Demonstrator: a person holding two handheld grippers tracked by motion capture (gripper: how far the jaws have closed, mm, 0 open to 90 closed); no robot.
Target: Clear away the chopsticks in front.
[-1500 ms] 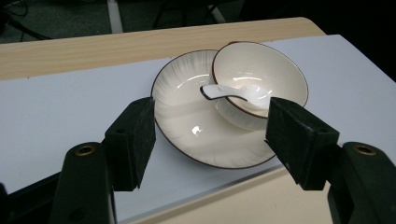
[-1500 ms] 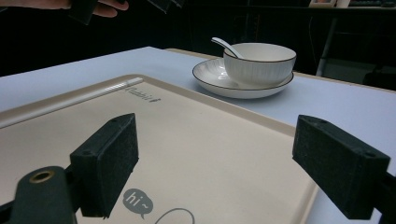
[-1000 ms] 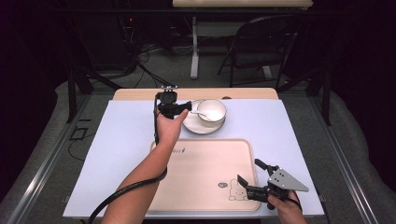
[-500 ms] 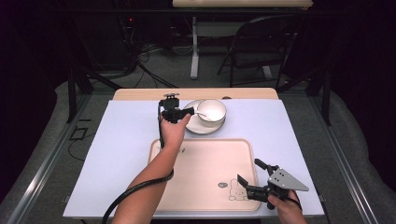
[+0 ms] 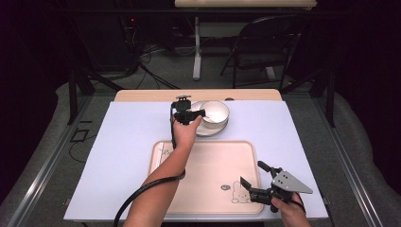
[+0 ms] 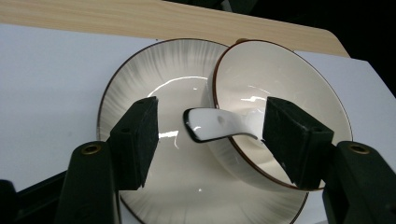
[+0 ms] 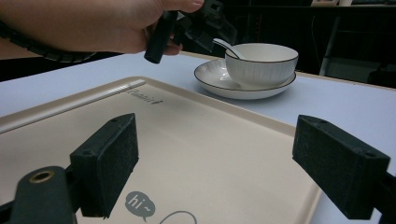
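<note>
A white bowl (image 5: 216, 112) sits on a white plate (image 5: 208, 128) at the far middle of the table. A white spoon (image 6: 212, 126) rests in the bowl, its handle poking out over the rim. My left gripper (image 5: 197, 114) hovers at the bowl's left rim, open, and the spoon handle lies between its pads (image 6: 135, 137) without touching them. From the right gripper view I see the bowl (image 7: 261, 63), the plate (image 7: 245, 88), the spoon (image 7: 227, 46) and the left gripper (image 7: 187, 25). My right gripper (image 5: 252, 176) rests open over the tray's near right corner, nothing between its jaws.
A beige tray (image 5: 203, 165) with a small cartoon print lies in front of the plate on a white table cover (image 5: 123, 142). The wooden table edge (image 5: 151, 95) runs behind the plate. A folding chair (image 5: 265, 47) and cables stand on the floor beyond.
My left gripper has moved right and down, closer to the bowl, so the spoon handle now sits between its jaws. The right gripper has stayed put.
</note>
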